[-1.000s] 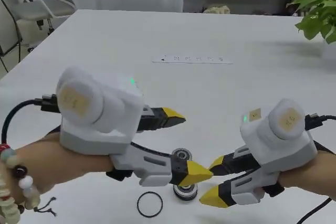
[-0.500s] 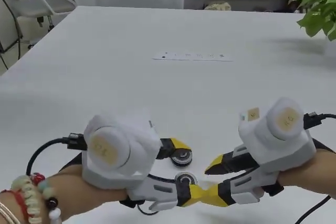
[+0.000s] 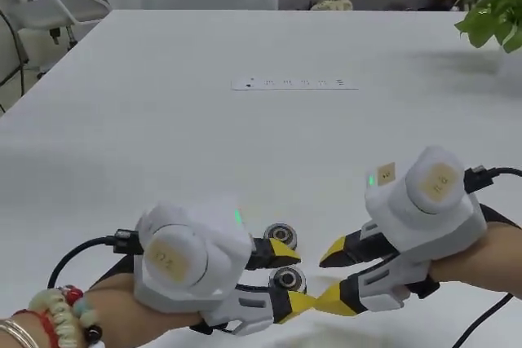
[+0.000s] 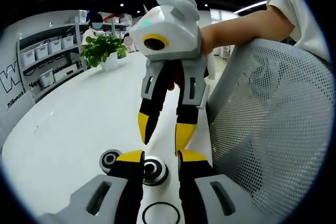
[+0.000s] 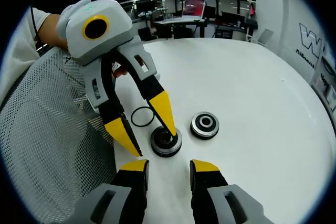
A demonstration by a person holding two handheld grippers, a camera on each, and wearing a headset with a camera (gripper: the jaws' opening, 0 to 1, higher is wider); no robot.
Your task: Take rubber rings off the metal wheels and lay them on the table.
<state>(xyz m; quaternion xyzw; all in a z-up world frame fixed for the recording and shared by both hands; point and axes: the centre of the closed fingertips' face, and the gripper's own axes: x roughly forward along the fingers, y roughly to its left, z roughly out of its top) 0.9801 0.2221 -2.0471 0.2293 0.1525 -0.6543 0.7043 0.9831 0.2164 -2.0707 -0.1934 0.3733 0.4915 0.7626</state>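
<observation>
Here, left gripper (image 3: 293, 275): jaws part-open, set about the near metal wheel (image 3: 287, 280). In the right gripper view one yellow tip touches the wheel's top and the other stands just beside it. Right gripper (image 3: 333, 277): jaws apart, holding nothing, tips near the same wheel. Second wheel (image 3: 280, 235) just beyond. Both gripper views give a loose rubber ring (image 5: 142, 116) flat on the table (image 3: 245, 136), beside the near wheel. Wall lettering: large "W" (image 5: 310, 36), smaller line beneath unreadable. Head view gives a strip (image 3: 294, 84) mid-table, marks too small to read.
</observation>
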